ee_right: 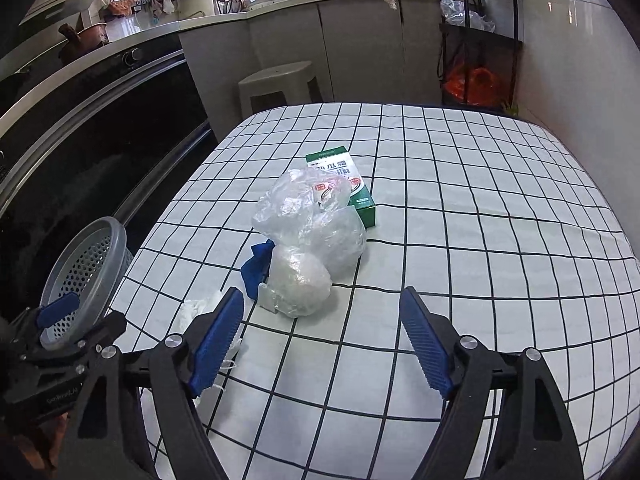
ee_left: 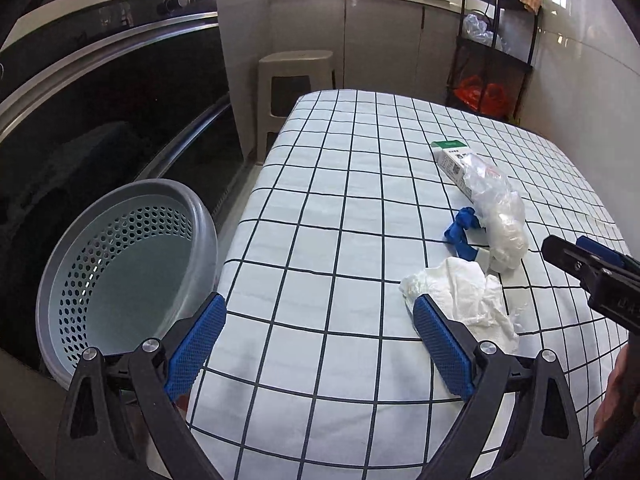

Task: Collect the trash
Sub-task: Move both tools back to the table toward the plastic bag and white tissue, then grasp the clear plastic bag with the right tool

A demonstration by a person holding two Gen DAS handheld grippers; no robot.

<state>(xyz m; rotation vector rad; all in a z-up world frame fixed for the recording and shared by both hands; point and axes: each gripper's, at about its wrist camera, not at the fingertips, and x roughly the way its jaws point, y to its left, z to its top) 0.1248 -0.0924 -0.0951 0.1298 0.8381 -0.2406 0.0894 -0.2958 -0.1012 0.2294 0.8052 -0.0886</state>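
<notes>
While both grippers hang over the near part of the table [ee_right: 480, 200], neither holds anything. Left gripper [ee_left: 320, 344]: jaws wide, only checked cloth between the 2 blue pads; its right pad sits just in front of a crumpled white tissue [ee_left: 468, 292], contact can't be told. Right gripper [ee_right: 322, 344]: jaws also wide, bare cloth between them, w/ a clear plastic bag bundle [ee_right: 308, 240] lying a bit beyond the tips, apart from them.

Trash sits in 1 loose cluster around the table's middle: plastic bundle, a blue scrap [ee_right: 256, 266] touching its left side, a green-and-white carton [ee_right: 360, 192] behind it toward the far edge w/ the plastic lapping over its near end, and the tissue nearest the near-left edge.

Grey perforated basket [ee_left: 128, 264] stands off the table's left edge, tilted, looks empty from the left wrist view. Beige stool [ee_right: 280, 80] beyond the far edge; black rack [ee_left: 496, 40] w/ an orange bag past the far-right corner.
</notes>
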